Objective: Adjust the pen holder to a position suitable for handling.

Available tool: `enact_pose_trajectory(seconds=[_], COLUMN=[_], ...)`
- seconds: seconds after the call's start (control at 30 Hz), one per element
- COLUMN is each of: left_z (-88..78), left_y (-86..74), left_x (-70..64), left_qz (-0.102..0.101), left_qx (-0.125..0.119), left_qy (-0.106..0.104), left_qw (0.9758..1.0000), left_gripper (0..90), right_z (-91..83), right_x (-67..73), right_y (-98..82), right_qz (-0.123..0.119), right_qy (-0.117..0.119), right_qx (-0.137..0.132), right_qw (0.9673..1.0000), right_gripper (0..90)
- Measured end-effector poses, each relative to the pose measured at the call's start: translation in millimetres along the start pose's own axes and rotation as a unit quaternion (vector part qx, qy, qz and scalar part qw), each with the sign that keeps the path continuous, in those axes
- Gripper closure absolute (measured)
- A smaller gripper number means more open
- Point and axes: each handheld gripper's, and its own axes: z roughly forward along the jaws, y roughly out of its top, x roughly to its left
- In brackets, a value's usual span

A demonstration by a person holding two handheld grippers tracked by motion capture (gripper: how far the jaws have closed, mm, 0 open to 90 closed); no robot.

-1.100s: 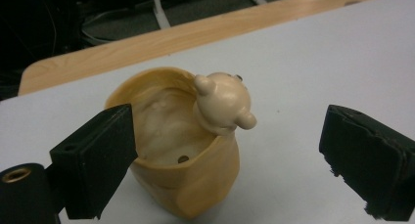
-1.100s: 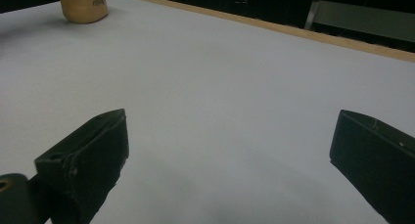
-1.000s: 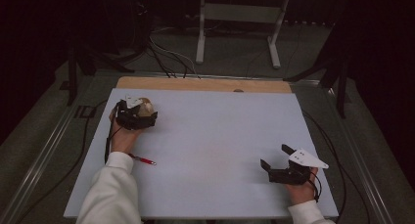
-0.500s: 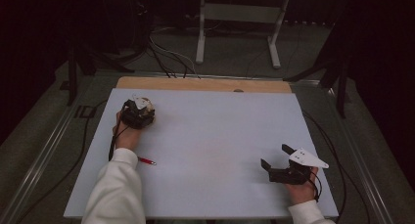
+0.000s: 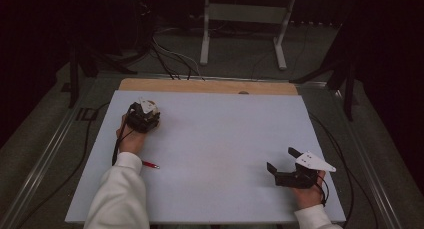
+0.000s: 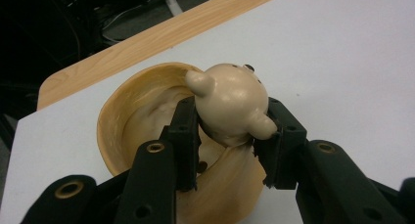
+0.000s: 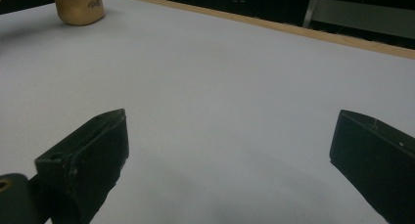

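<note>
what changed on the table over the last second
The left claw has just been closing, and its jaws now press on both sides of the cream bear-shaped figure that sits in the tan bowl. The left hand shifted only slightly near the table's far left. The right claw stayed open at the near right, and the red pen lies where it was.

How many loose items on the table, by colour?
Tan/beige: 2, the bear-head figure and the bowl-shaped piece it sits in
Red: 1, the pen
Total: 3
</note>
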Motion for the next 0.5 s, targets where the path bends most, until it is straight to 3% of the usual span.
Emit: enact_pose_trajectory(seconds=[0.17,0.27,0.5], left_z=[-5.2,-9.4,-16.2], left_y=[1.7,4.9,8.5], left_x=[-6.5,-16.9,-36.1], left_qz=[0.001,0.014,0.021], left_qx=[-0.014,-0.022,-0.04], left_qy=[-0.016,-0.027,-0.052], left_qw=[0.9998,0.9993,0.9976], left_gripper=[63.9,63.9,64.0], right_z=[-0.1,-0.1,-0.3], right_x=[-0.2,-0.2,-0.4], right_y=[0.0,-0.1,-0.2], right_qz=[0.001,0.001,0.002], right_qy=[0.001,0.001,0.001], right_qx=[-0.001,0.0,0.0], right_qw=[1.0,1.0,1.0], right_gripper=[1.7,1.7,1.6])
